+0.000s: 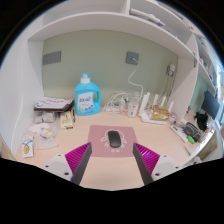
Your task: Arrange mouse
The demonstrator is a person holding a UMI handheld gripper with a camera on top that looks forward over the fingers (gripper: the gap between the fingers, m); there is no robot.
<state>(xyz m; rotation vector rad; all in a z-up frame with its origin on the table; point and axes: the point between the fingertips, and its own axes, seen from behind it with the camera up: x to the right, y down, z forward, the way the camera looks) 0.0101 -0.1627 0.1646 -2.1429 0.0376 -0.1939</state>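
1. The hand-held gripper (112,165) hangs above the pale desk (110,185), its two dark fingers with magenta pads (76,154) spread wide and holding nothing

2. The small dark oval mouse (114,138) lies on a dusky pink square mouse mat (112,139), just ahead of the fingertips and roughly centred between their lines; it rests on its own support, not touched

3. Beyond the mat stands a blue plastic detergent bottle with a white label (88,97); to its side sits a clutter of small boxes and packets (50,115), and on the other side white cables and chargers (140,104) lie near the wall

4. What could go wrong, as I judge it: the mouse is low and rounded, so fingers closing too high may slide off its back and skid it across the mat; coming down off-centre could let one finger catch the mat's edge and drag it along

5. Hard to make out: whether the mouse has a cord, which way its front faces, and what the small items by the boxes are; the far end of the desk is cut off
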